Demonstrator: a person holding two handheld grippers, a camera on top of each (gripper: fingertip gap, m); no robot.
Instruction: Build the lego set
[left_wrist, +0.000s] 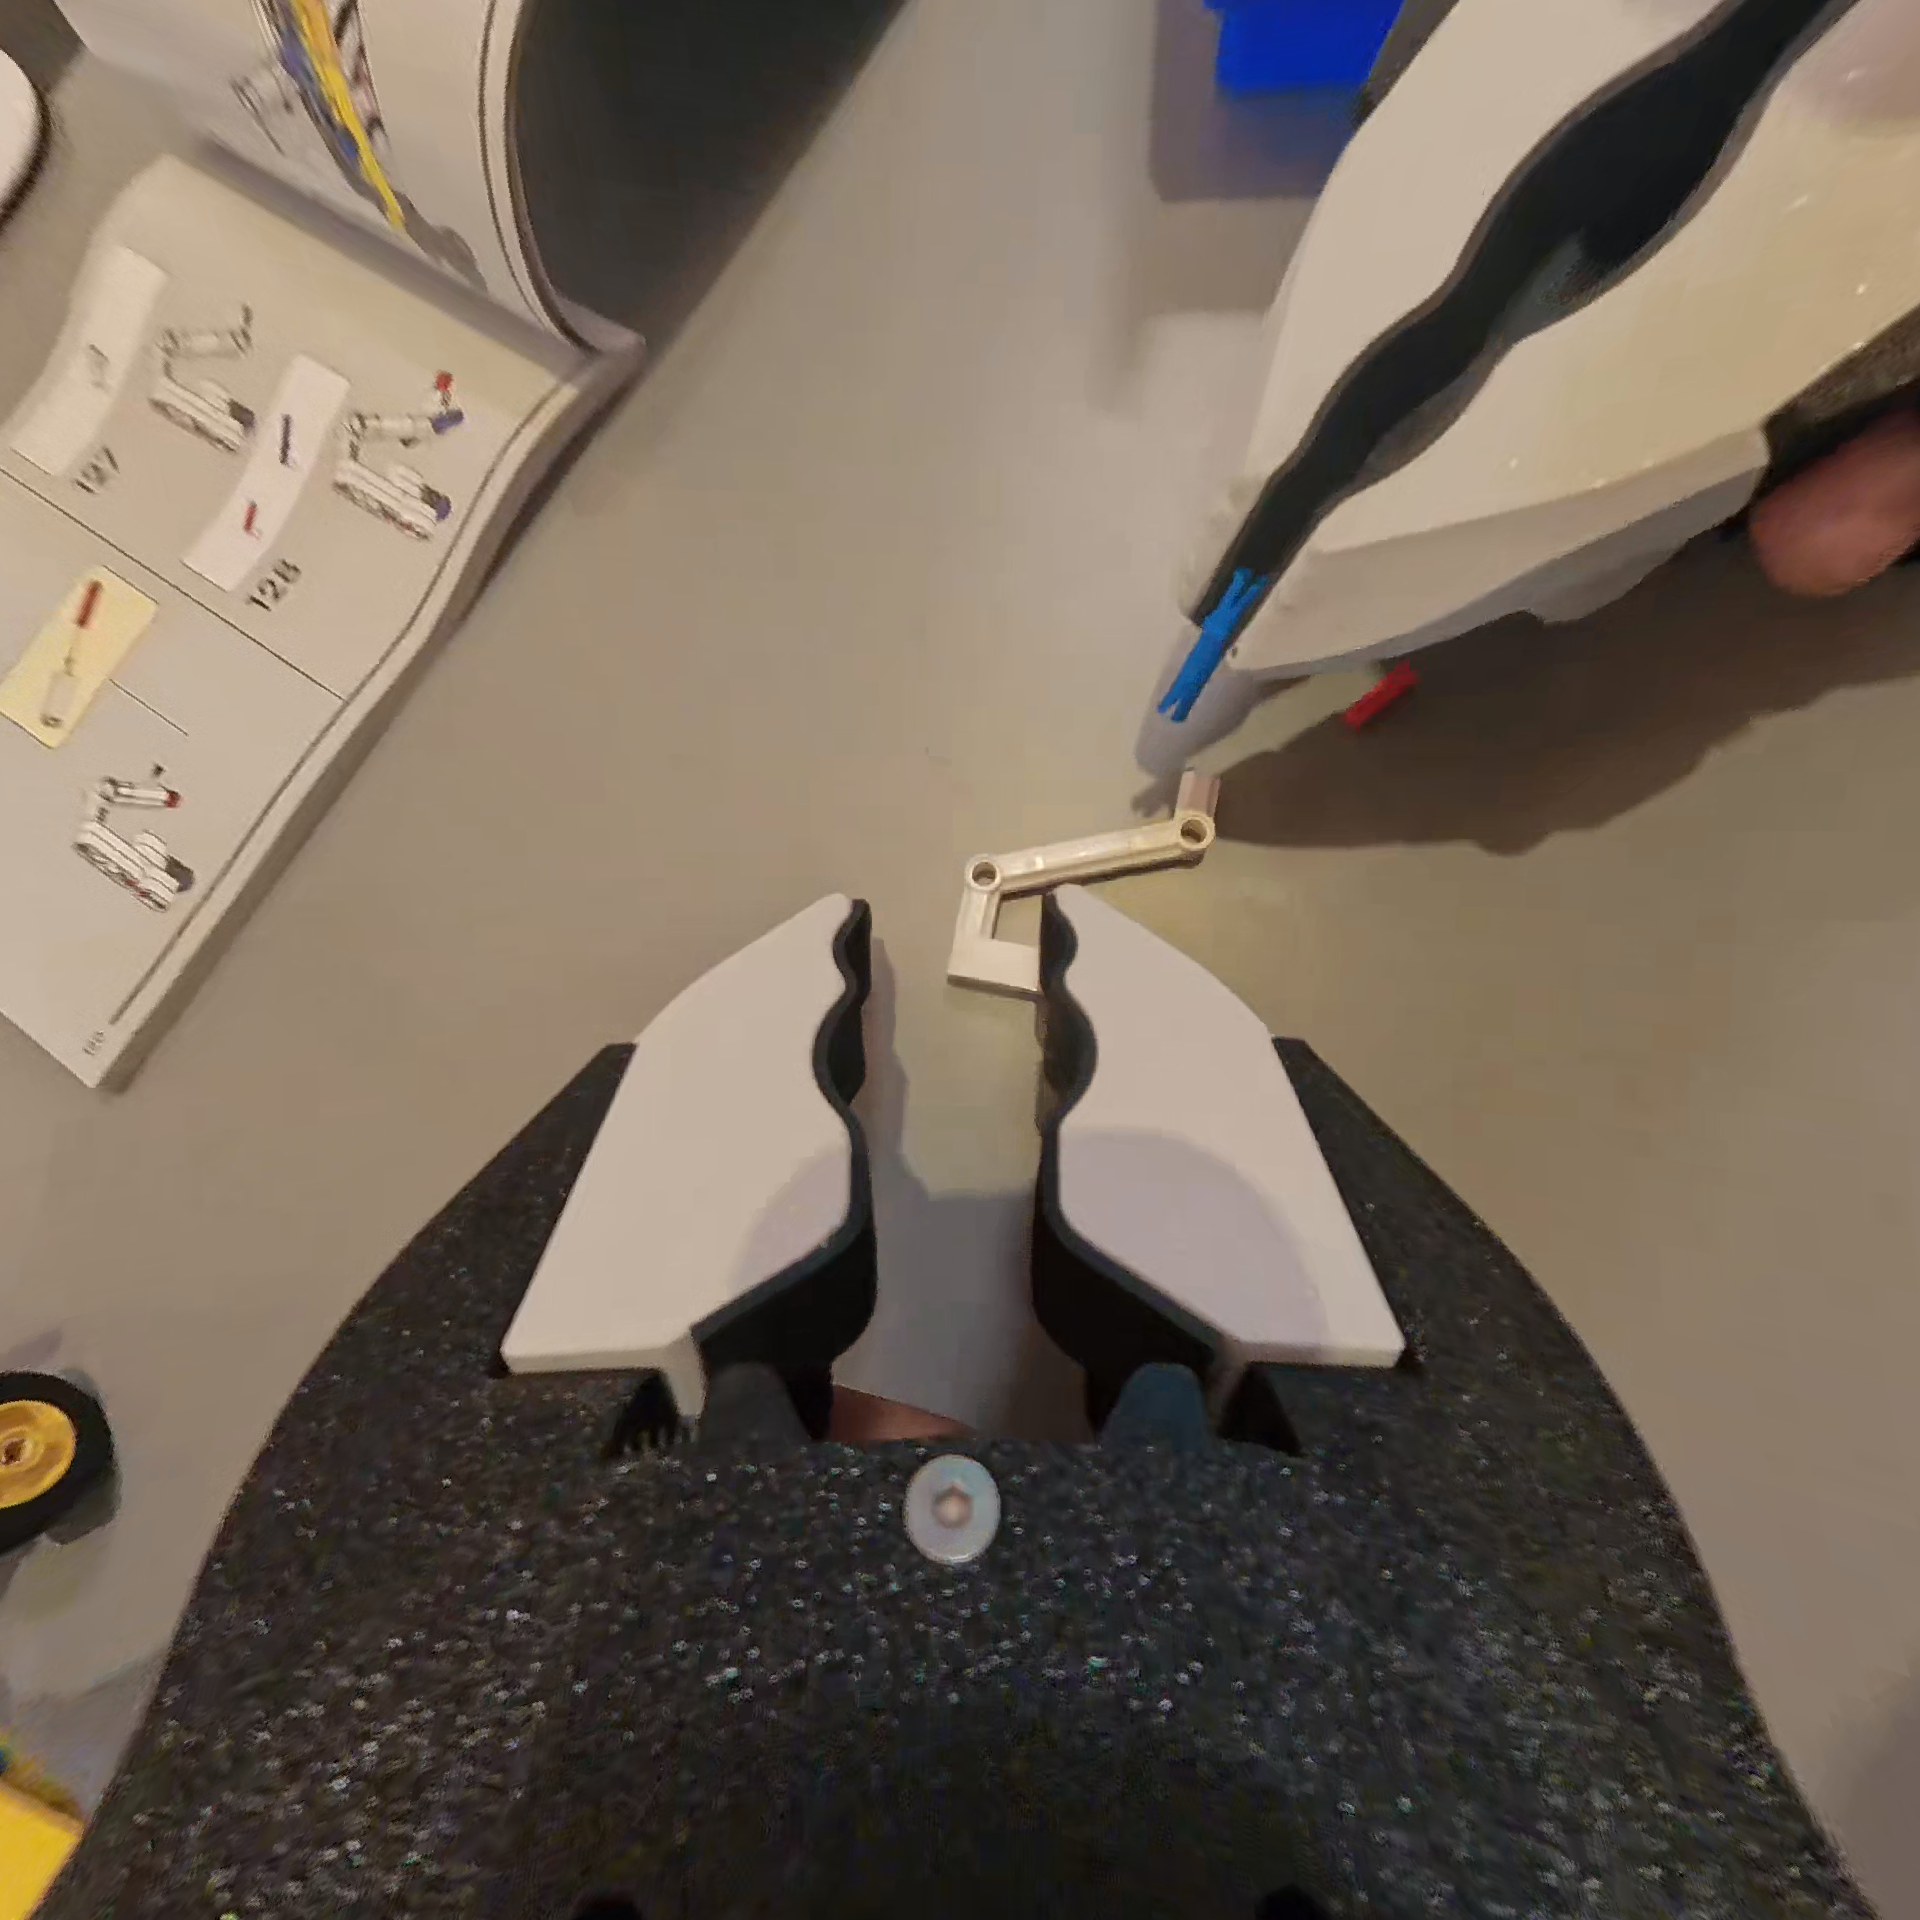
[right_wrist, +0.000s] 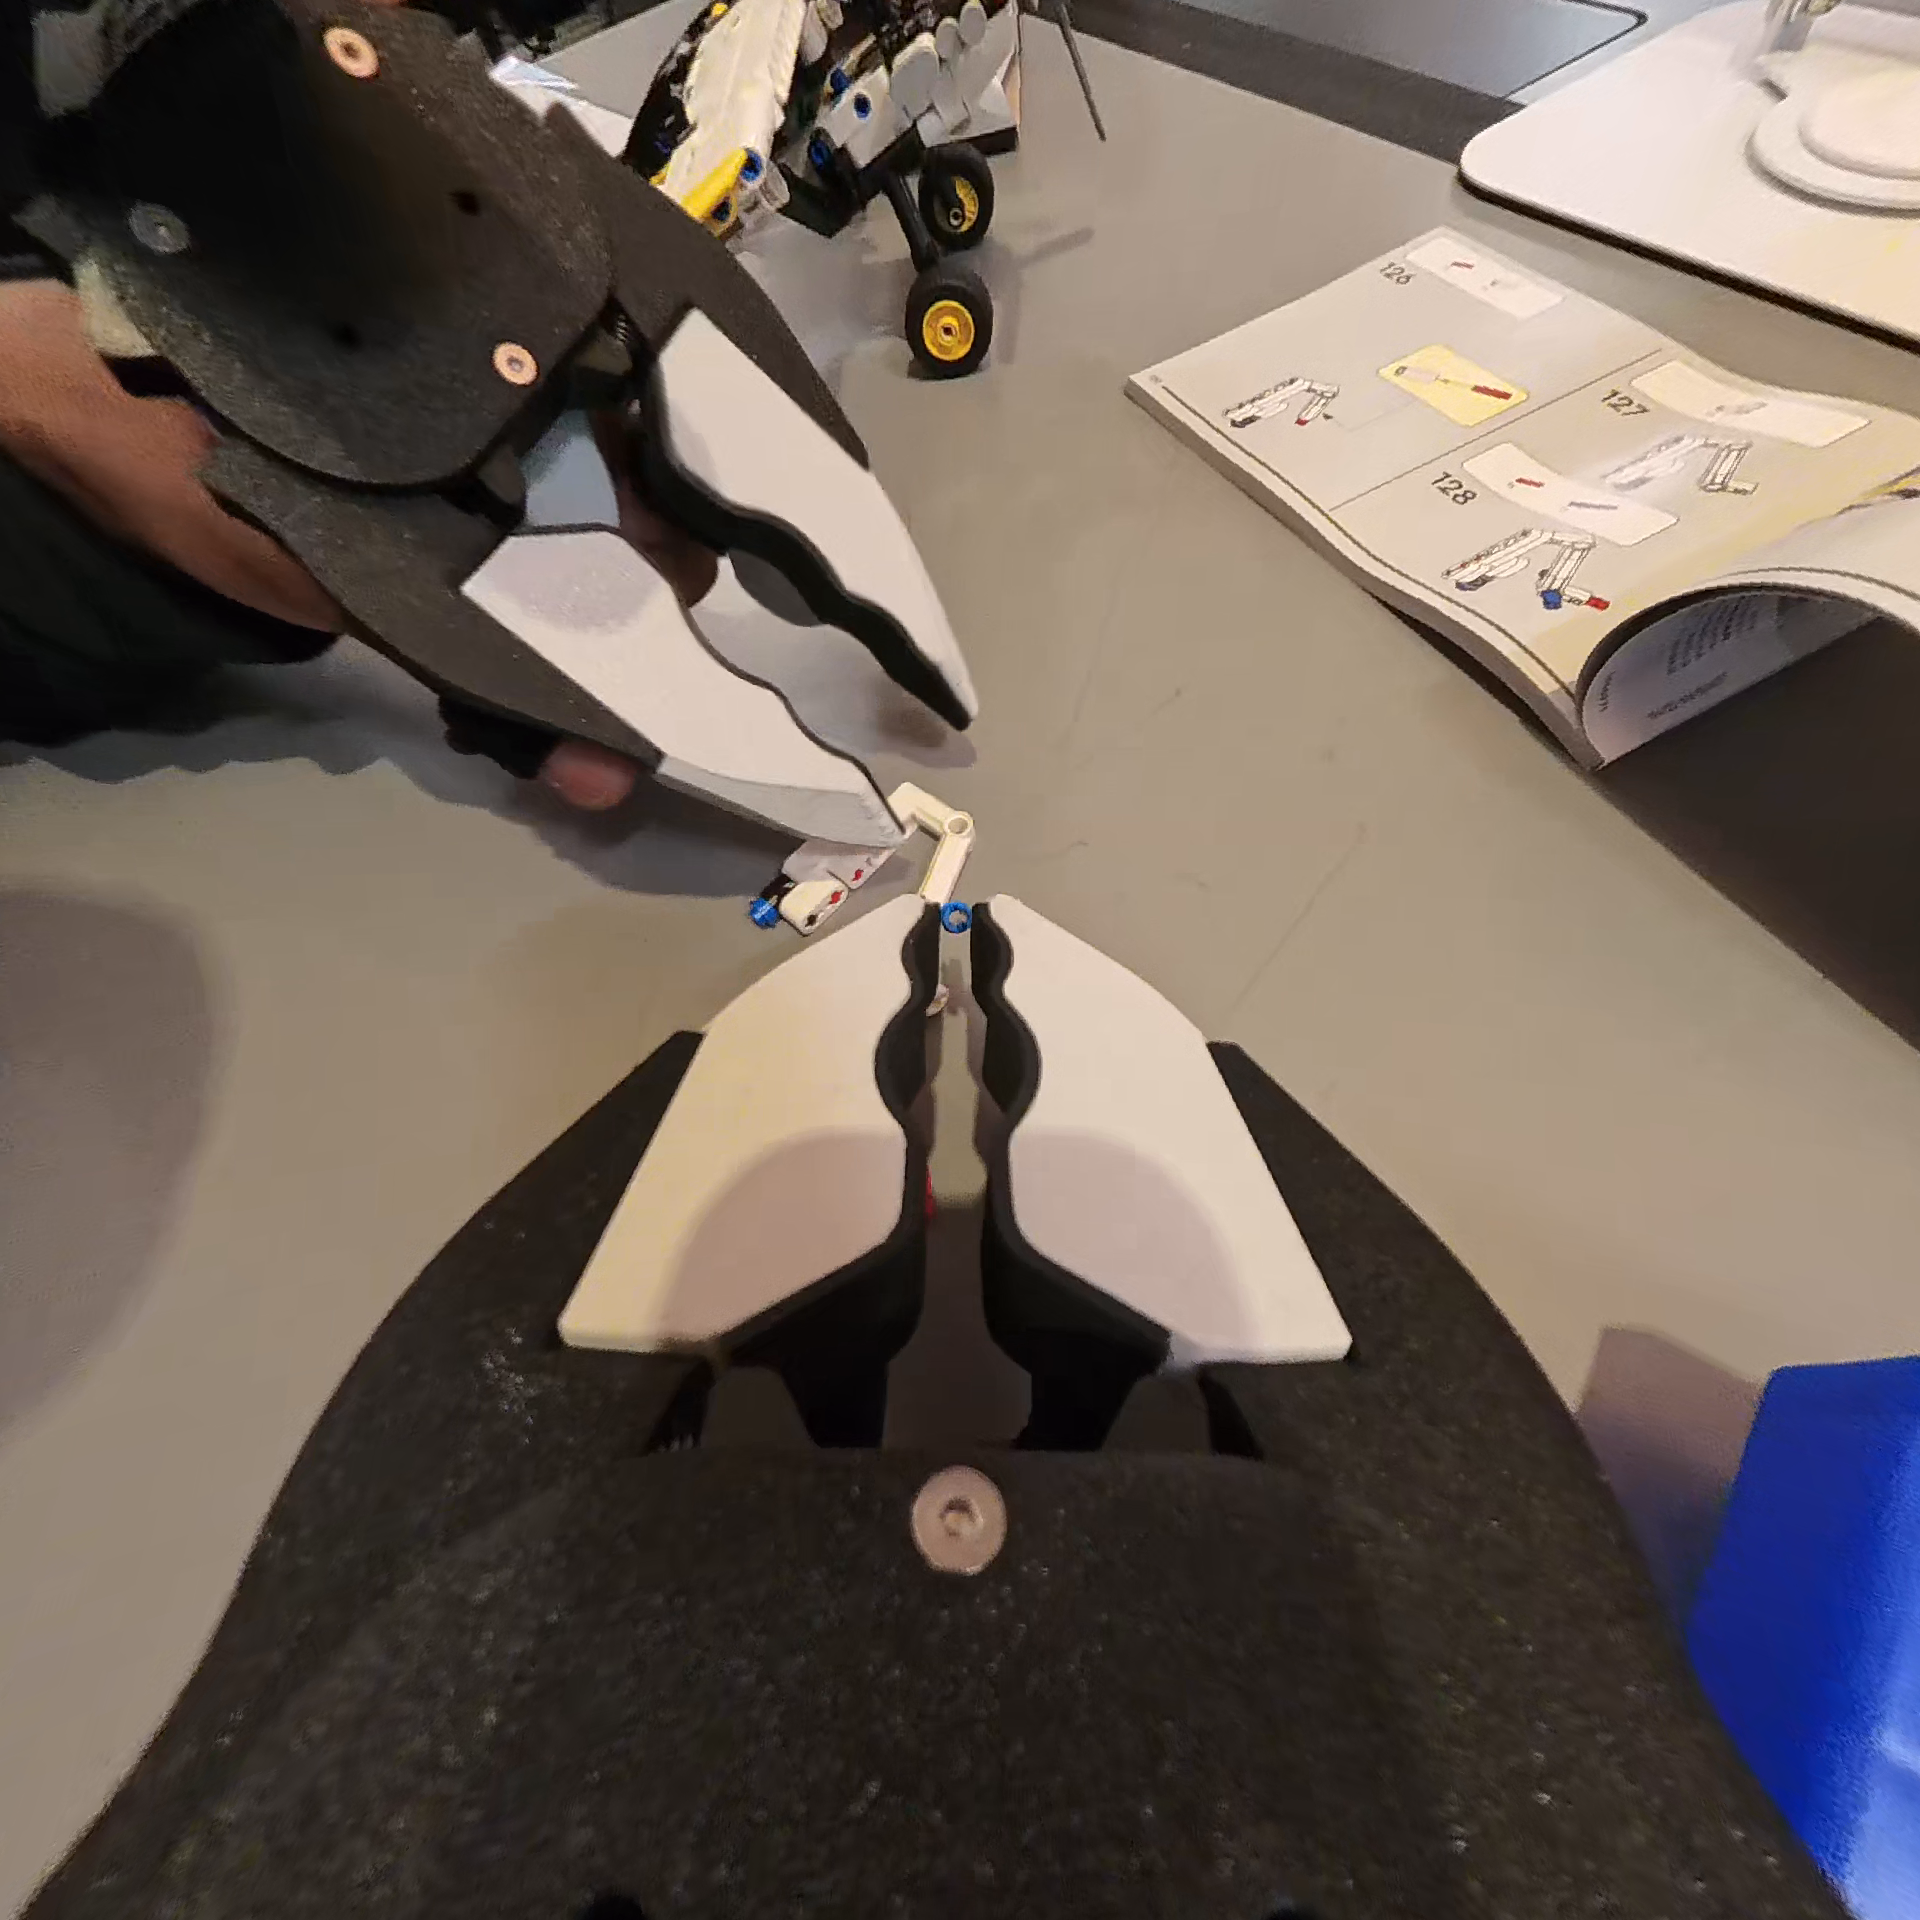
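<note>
Left wrist view showed the left gripper (left_wrist: 956, 935) with its jaws parted and nothing clamped; a white jointed beam assembly (left_wrist: 1086, 854) lay on the grey table (left_wrist: 727, 727), its near L-shaped end between the fingertips, against the right-hand pad and clear of the other. Its long middle beam ran from there away toward the right gripper (left_wrist: 1236, 603). That gripper was nearly closed on a blue pin (left_wrist: 1205, 649), which pointed down along the fingers toward the assembly's far end, close above it. A small red piece (left_wrist: 1380, 694) lay beside it, and an open instruction booklet (left_wrist: 208, 582) lay well off to the left
</note>
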